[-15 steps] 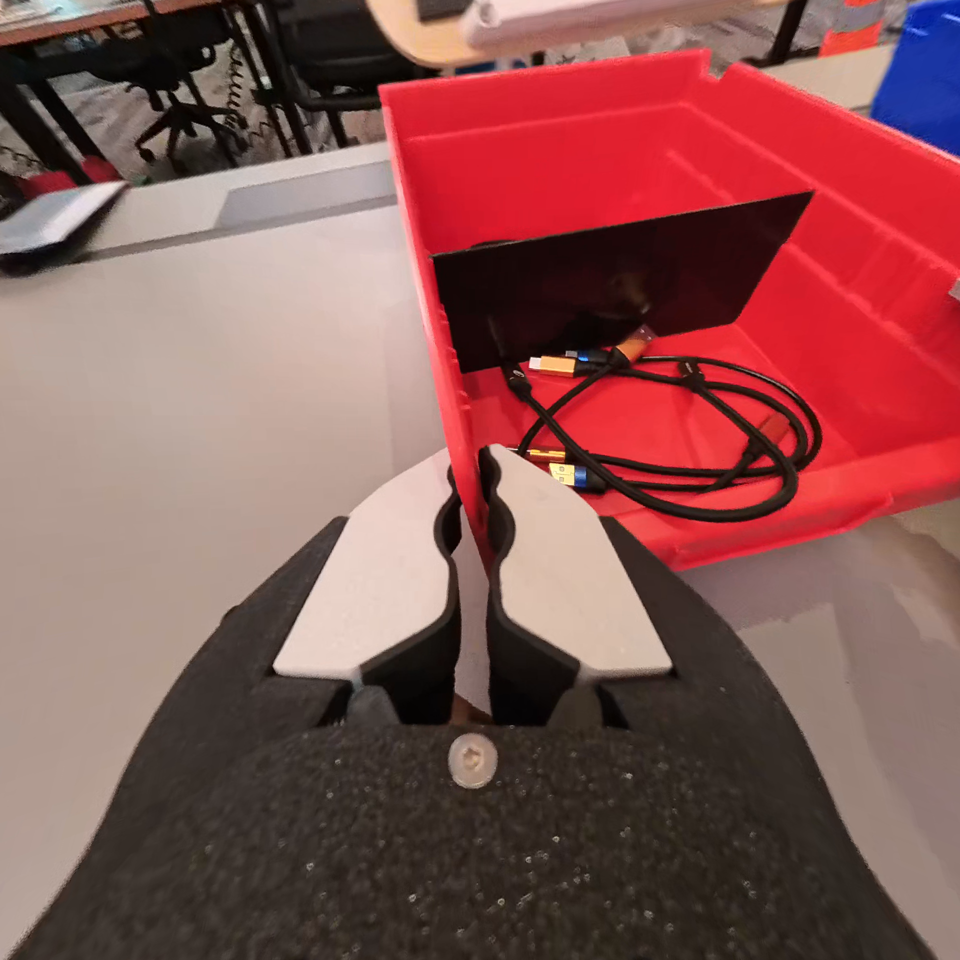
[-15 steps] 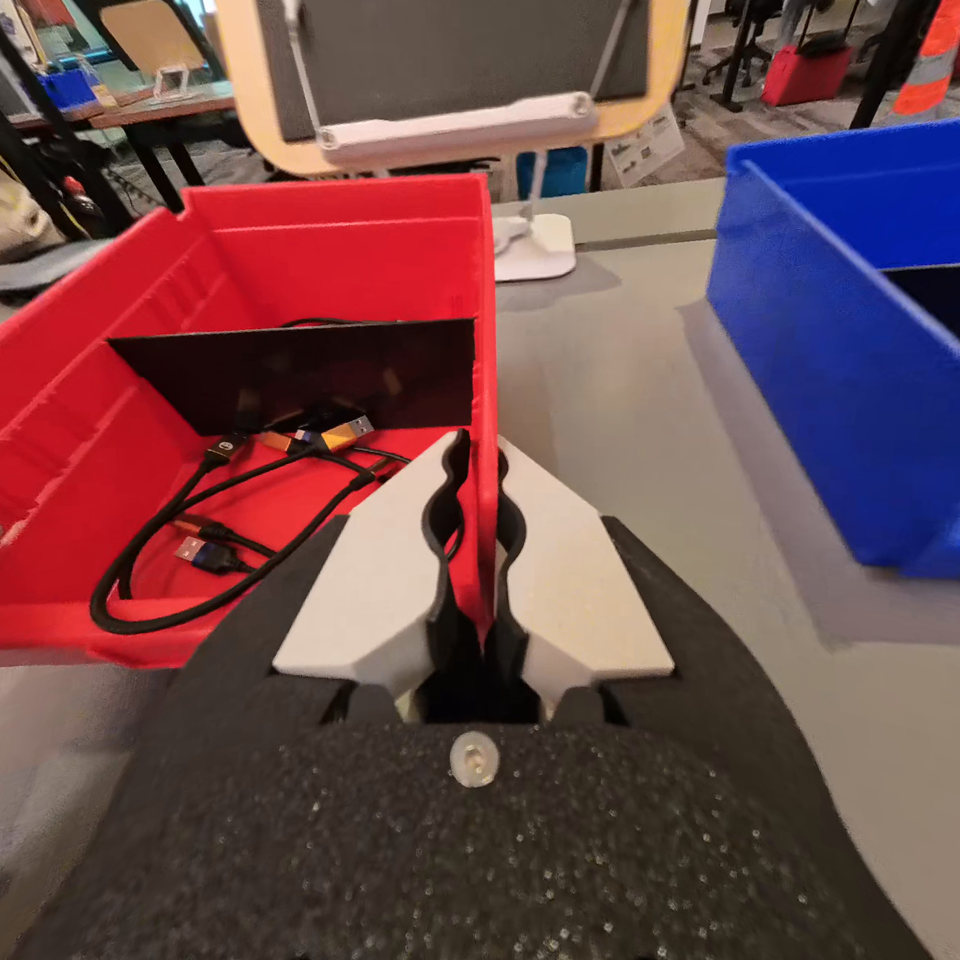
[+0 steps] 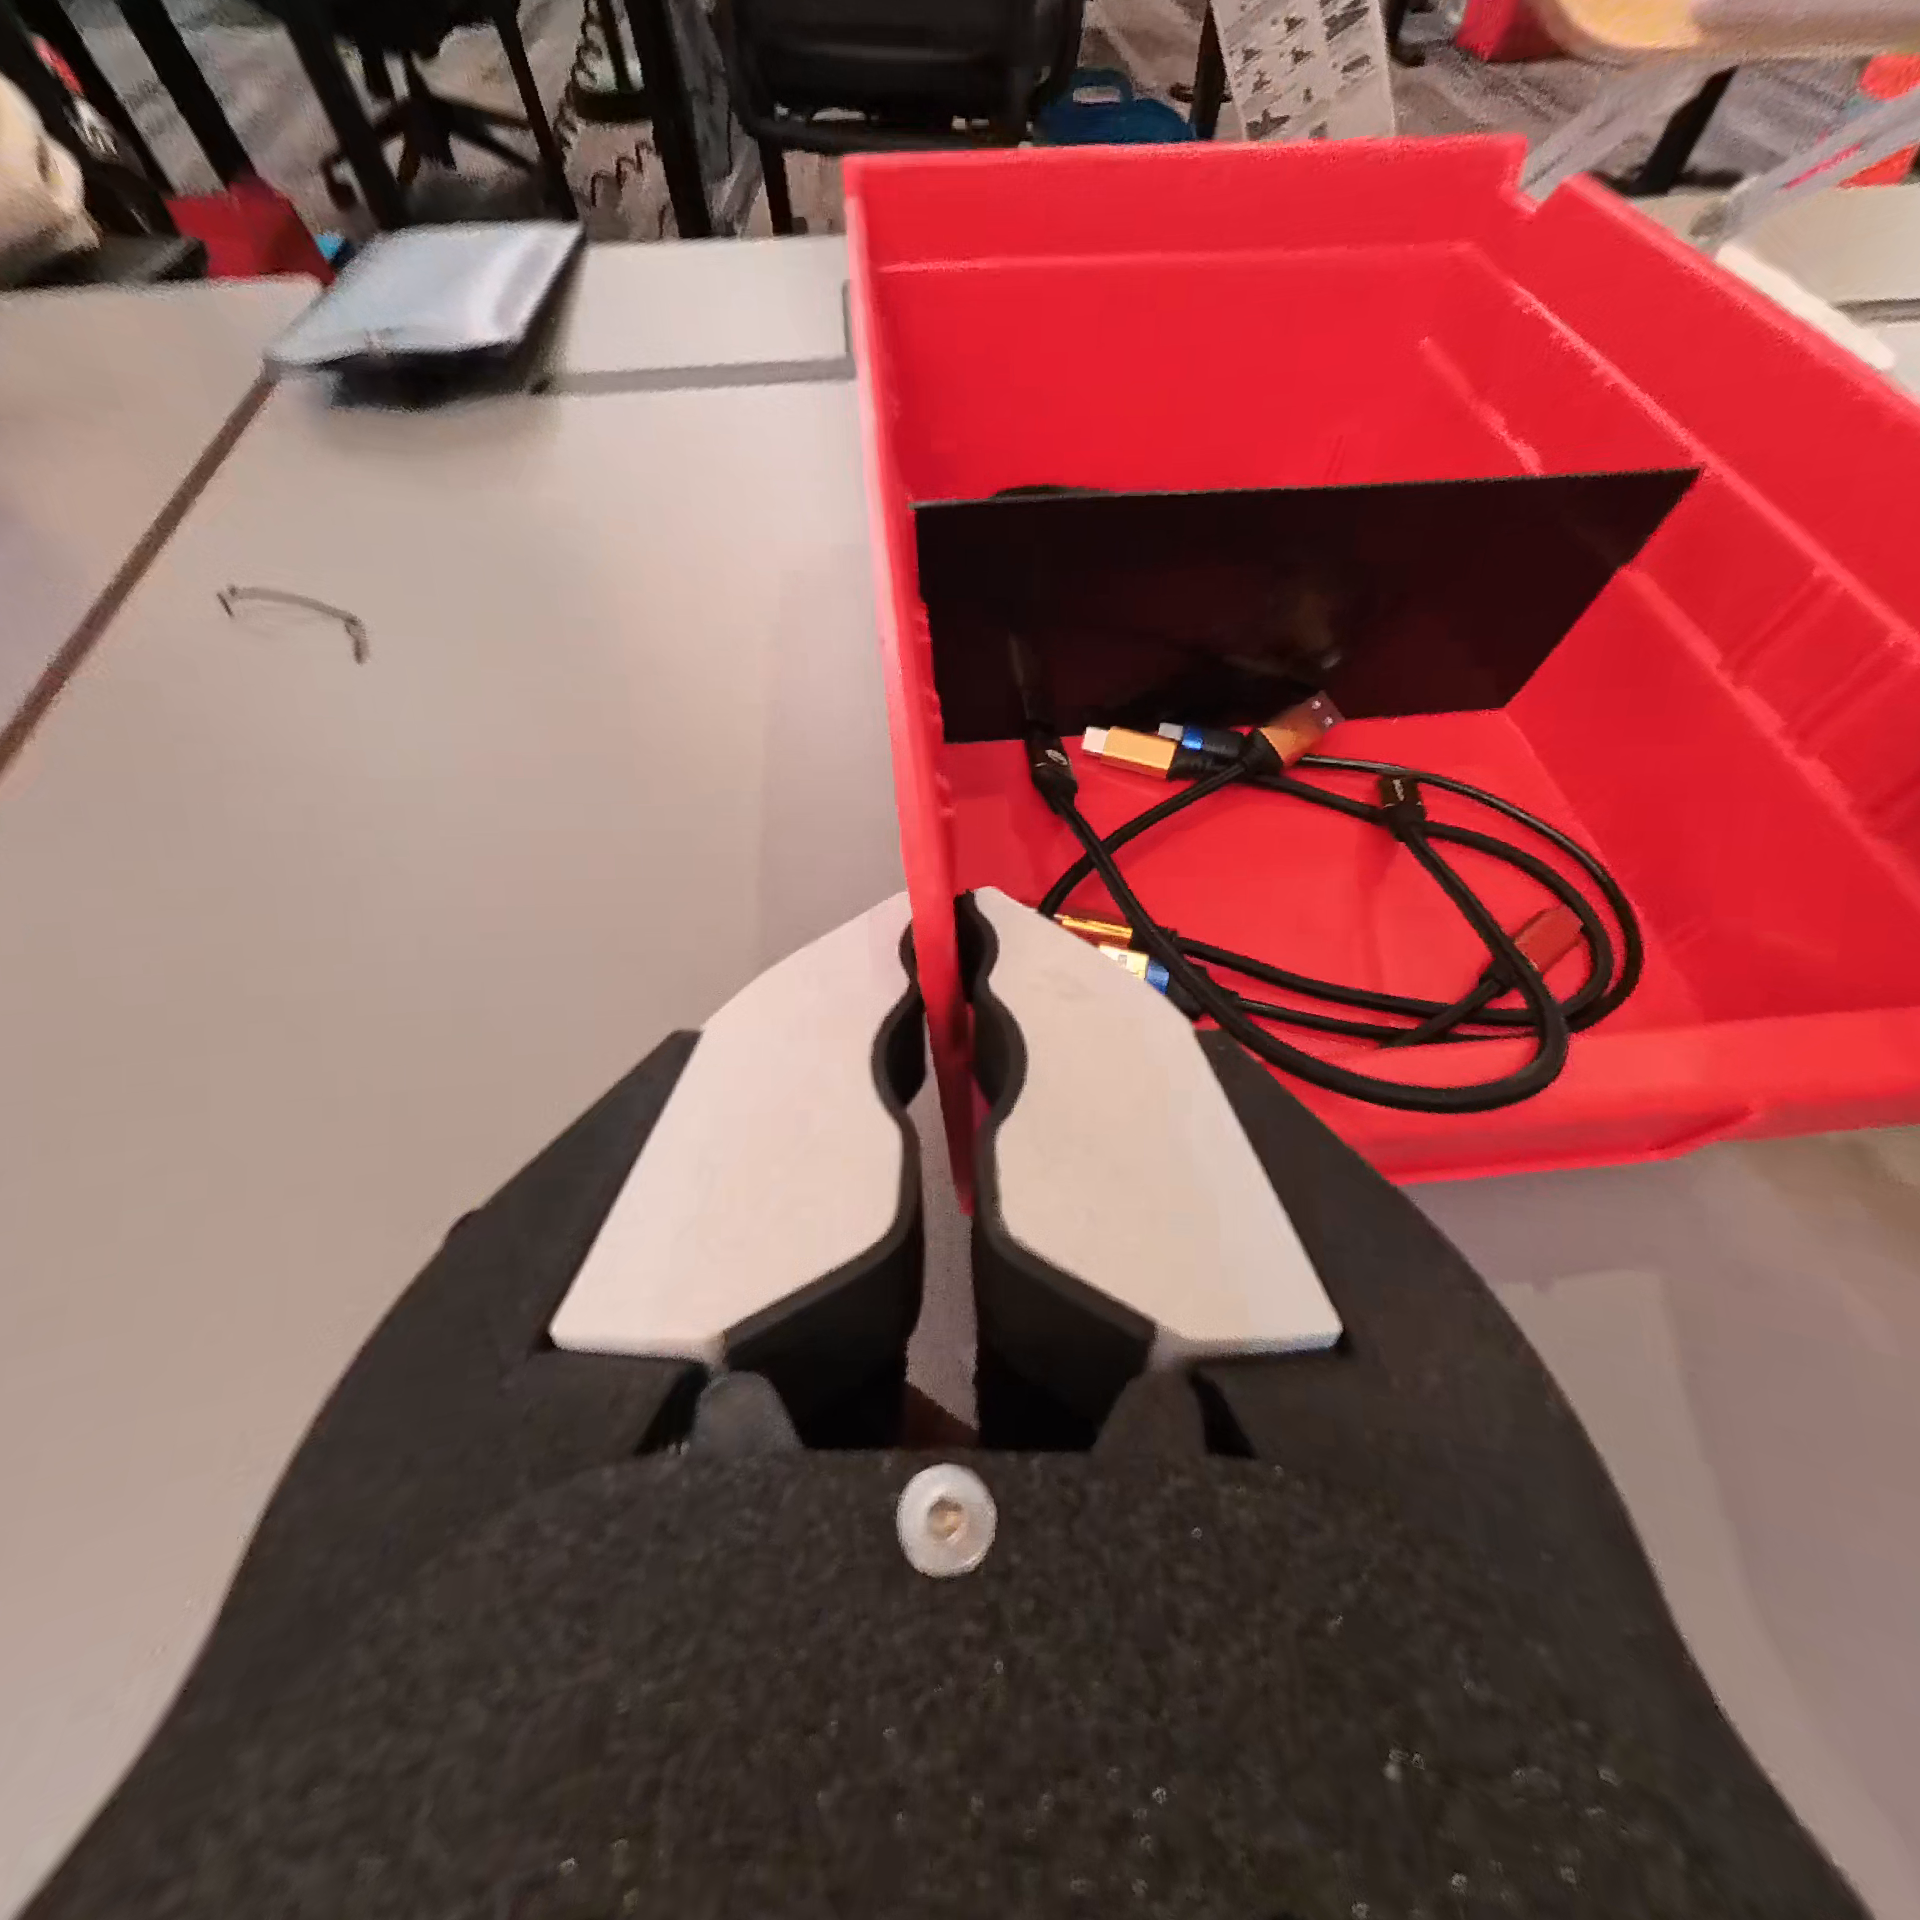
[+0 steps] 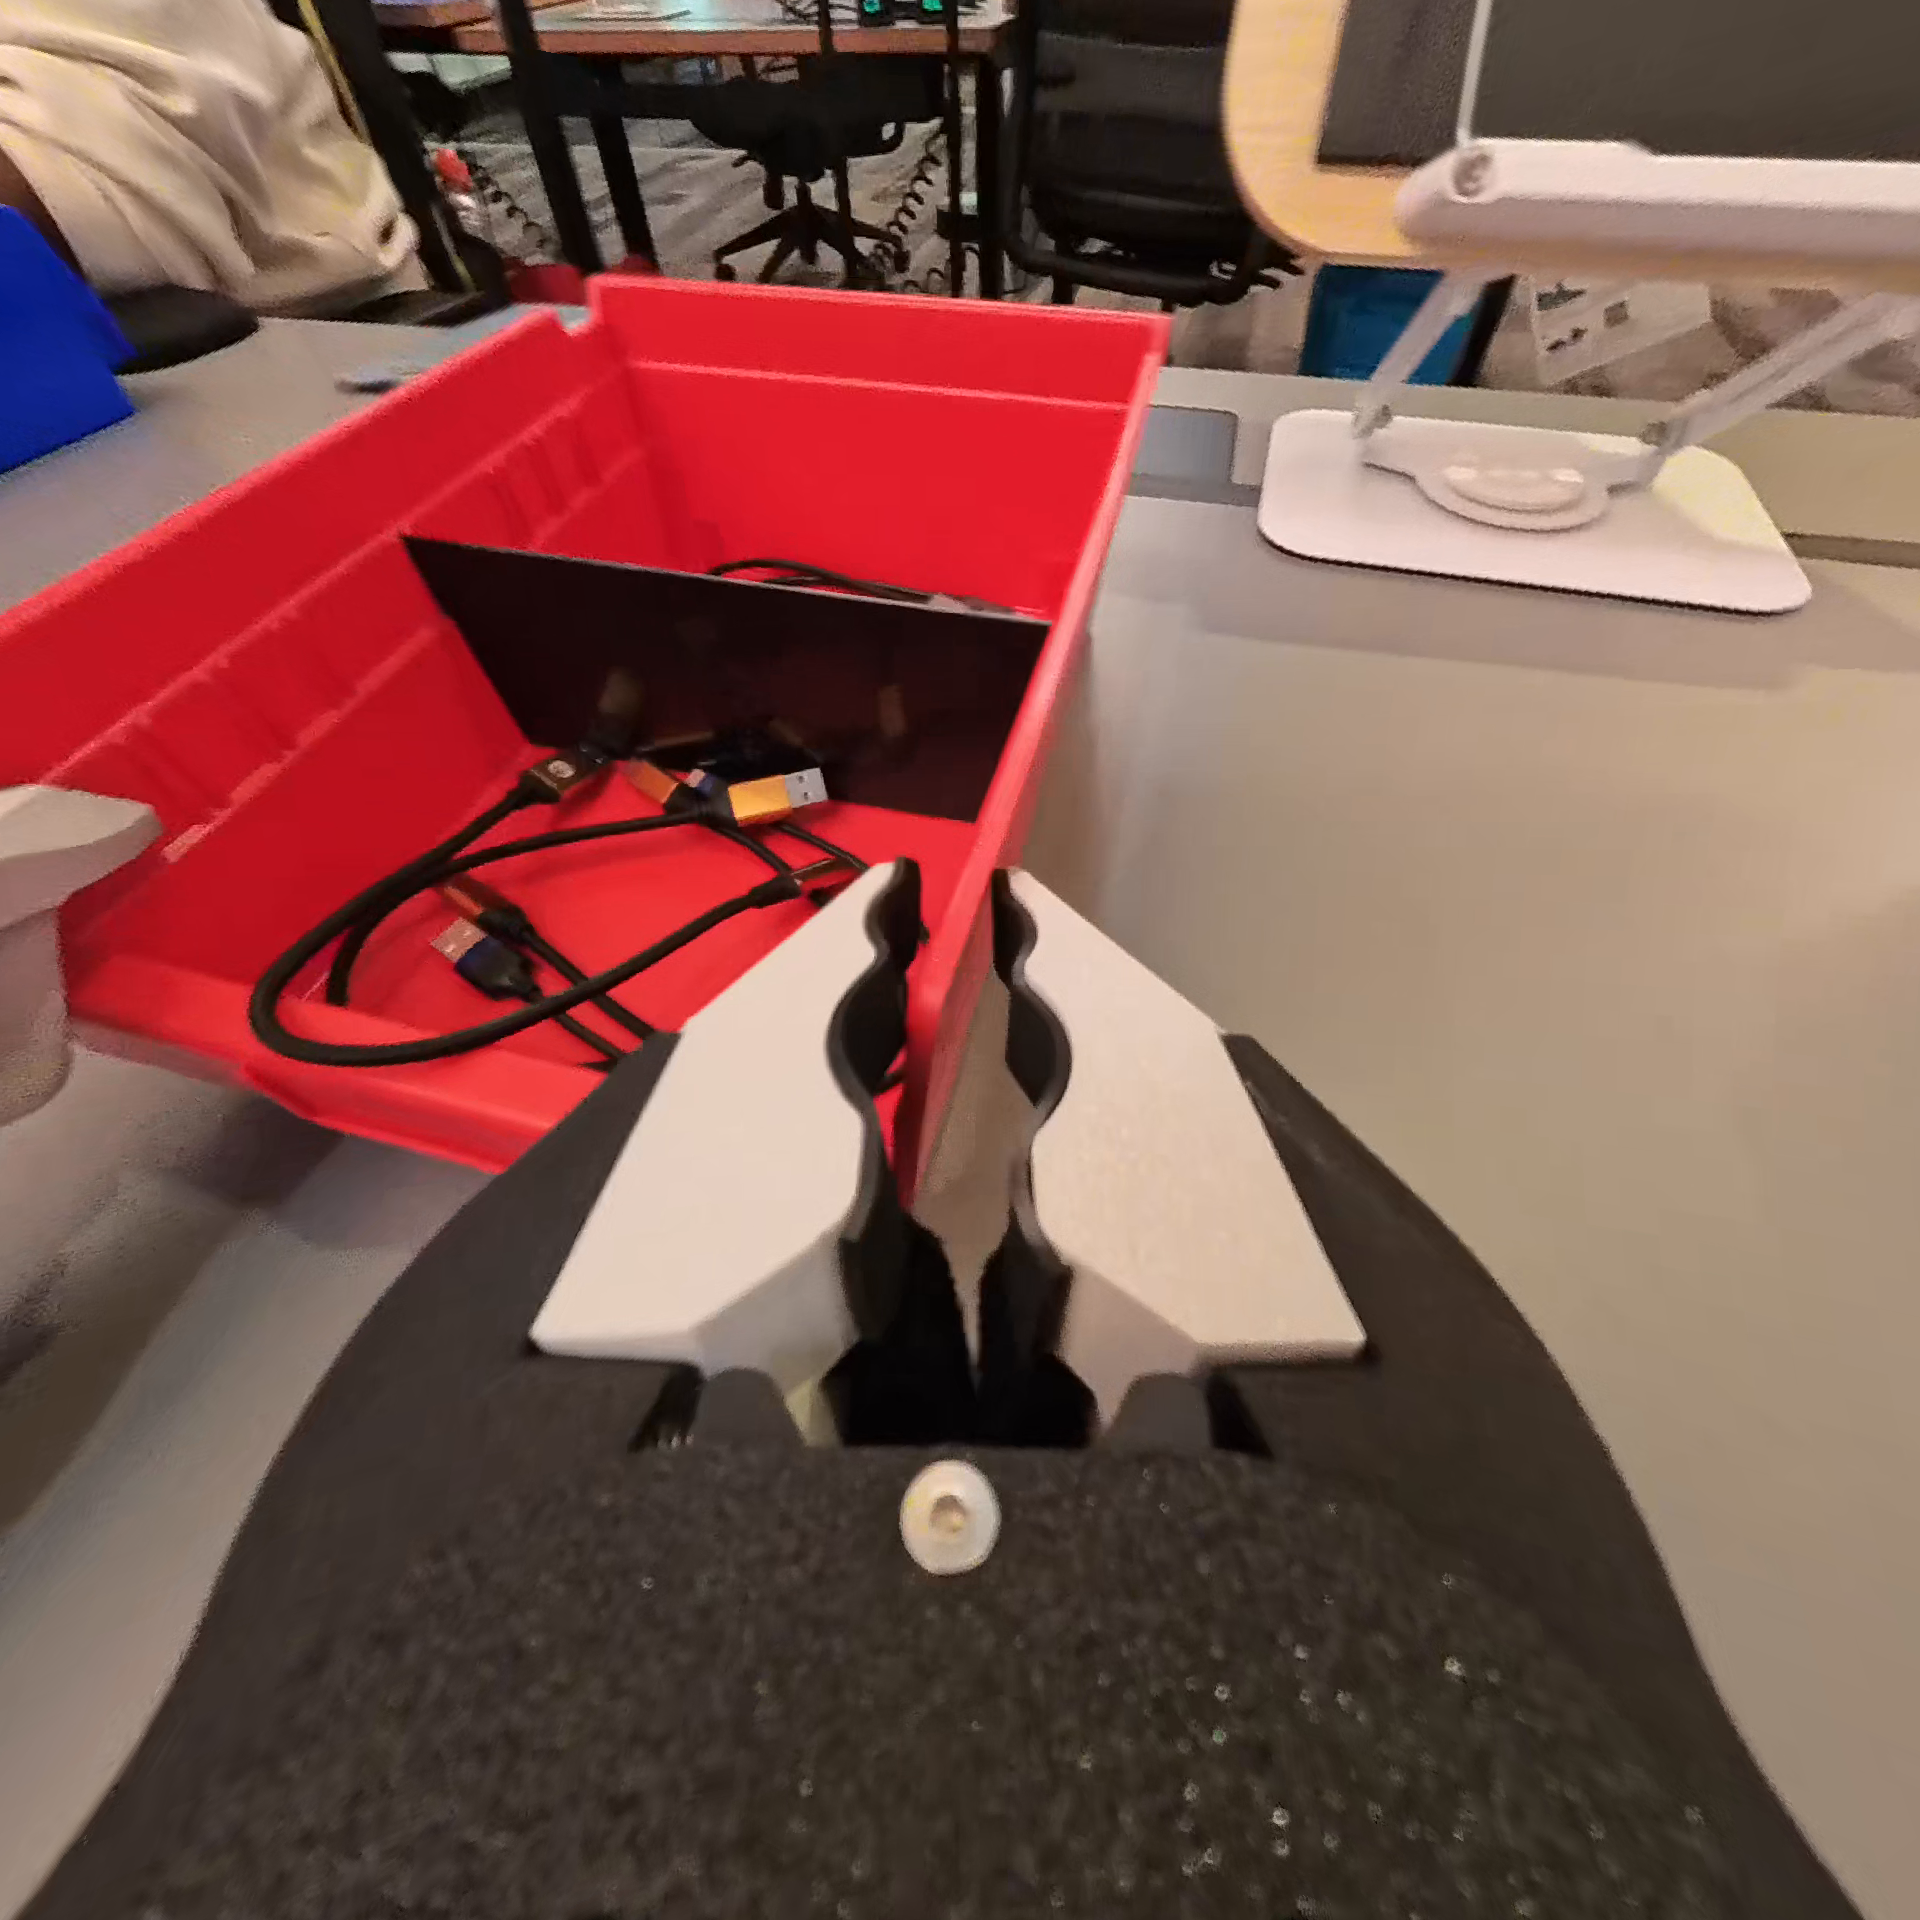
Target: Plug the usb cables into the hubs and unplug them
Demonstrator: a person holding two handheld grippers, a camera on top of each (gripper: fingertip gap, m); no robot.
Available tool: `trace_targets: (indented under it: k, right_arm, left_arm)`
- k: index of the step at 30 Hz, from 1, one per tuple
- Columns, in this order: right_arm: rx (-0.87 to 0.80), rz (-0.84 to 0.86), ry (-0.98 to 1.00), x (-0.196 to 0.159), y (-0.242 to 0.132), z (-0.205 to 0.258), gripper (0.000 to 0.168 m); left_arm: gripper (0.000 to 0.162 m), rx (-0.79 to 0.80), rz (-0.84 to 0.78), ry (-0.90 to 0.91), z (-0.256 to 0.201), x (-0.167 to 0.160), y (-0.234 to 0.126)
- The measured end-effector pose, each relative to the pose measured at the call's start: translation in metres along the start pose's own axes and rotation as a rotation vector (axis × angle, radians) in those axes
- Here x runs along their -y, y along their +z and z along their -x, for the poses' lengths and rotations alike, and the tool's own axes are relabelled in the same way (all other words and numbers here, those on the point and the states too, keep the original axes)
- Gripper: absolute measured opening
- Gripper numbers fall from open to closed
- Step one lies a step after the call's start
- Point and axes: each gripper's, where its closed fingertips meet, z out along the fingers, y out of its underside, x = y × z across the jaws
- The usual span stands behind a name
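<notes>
A red plastic bin (image 3: 1143,197) stands on a grey table. A black divider (image 3: 1299,603) crosses it, and several black cables with gold and blue plugs (image 3: 1351,935) lie in the near compartment. My left gripper (image 3: 940,904) is shut on the bin's left wall near its front corner. My right gripper (image 4: 951,883) is shut on the right wall of the bin (image 4: 883,436) near its front corner. The divider (image 4: 727,675) and cables (image 4: 520,935) also show there. A finger of the left gripper (image 4: 62,842) shows at the bin's far wall. I cannot tell whether the bin is off the table.
A white stand base (image 4: 1527,509) sits on the table right of the bin, with a wood-rimmed panel above it. A blue bin's corner (image 4: 42,353) shows at the far left. A dark pouch (image 3: 426,301) and a thin wire loop (image 3: 296,613) lie left of the bin. Office chairs stand behind. Tip to tip, the grippers are about 20 centimetres apart.
Both grippers keep hold of the bin walls. Both views have swung: the blue bin has left the right side of the right wrist view, and the stand's base now shows there.
</notes>
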Motion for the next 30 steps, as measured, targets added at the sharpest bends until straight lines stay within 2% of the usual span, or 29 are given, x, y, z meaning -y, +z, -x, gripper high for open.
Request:
trace_targets:
  k: [3, 6, 8, 9, 10, 12, 14, 16, 18, 20, 22, 27, 30]
  right_arm:
    - [0.047, -0.009, -0.016, -0.002, 0.000, 0.007, 0.024]
    - [0.140, 0.052, -0.041, -0.010, -0.002, 0.012, 0.028]
    - [0.206, 0.088, -0.049, -0.012, -0.008, 0.011, 0.026]
    - [0.251, 0.091, -0.040, -0.011, -0.014, 0.010, 0.030]
    - [0.288, 0.104, -0.033, -0.012, -0.022, 0.008, 0.036]
    - [0.358, 0.144, 0.047, -0.013, -0.043, 0.000, 0.039]
    - [0.458, 0.115, 0.145, -0.003, -0.071, -0.008, 0.042]
    - [0.536, 0.031, 0.151, 0.010, -0.099, -0.026, 0.042]
    - [0.485, -0.058, 0.088, 0.018, -0.116, -0.066, 0.042]
    - [0.366, -0.120, 0.012, 0.020, -0.127, -0.121, 0.045]
    - [0.258, -0.124, -0.015, 0.013, -0.137, -0.181, 0.050]
    - [-0.067, -0.136, 0.007, -0.019, -0.165, -0.350, 0.058]
    - [-0.194, -0.113, 0.104, -0.037, -0.179, -0.423, 0.058]
  left_arm:
    - [0.003, -0.025, -0.032, -0.056, 0.002, 0.001, 0.001]
    - [0.004, 0.004, -0.026, -0.008, 0.003, 0.000, 0.001]
    - [0.011, 0.002, -0.035, 0.000, 0.001, 0.004, 0.001]
    - [0.020, -0.012, -0.050, -0.004, -0.002, 0.007, -0.001]
    - [0.029, -0.023, -0.080, -0.008, -0.006, 0.013, -0.004]
    - [0.037, -0.005, -0.148, -0.005, -0.008, 0.025, -0.014]
    - [0.037, 0.043, -0.239, -0.007, -0.006, 0.040, -0.031]
    - [0.037, 0.095, -0.307, -0.038, -0.001, 0.049, -0.048]
    - [0.038, 0.081, -0.329, -0.086, -0.006, 0.049, -0.059]
    - [0.038, 0.050, -0.320, -0.120, -0.017, 0.043, -0.064]
    - [0.038, 0.028, -0.273, -0.117, -0.031, 0.032, -0.065]
    - [0.033, 0.019, -0.190, 0.008, -0.073, 0.003, -0.077]
    - [0.036, 0.036, -0.153, 0.077, -0.087, -0.004, -0.080]
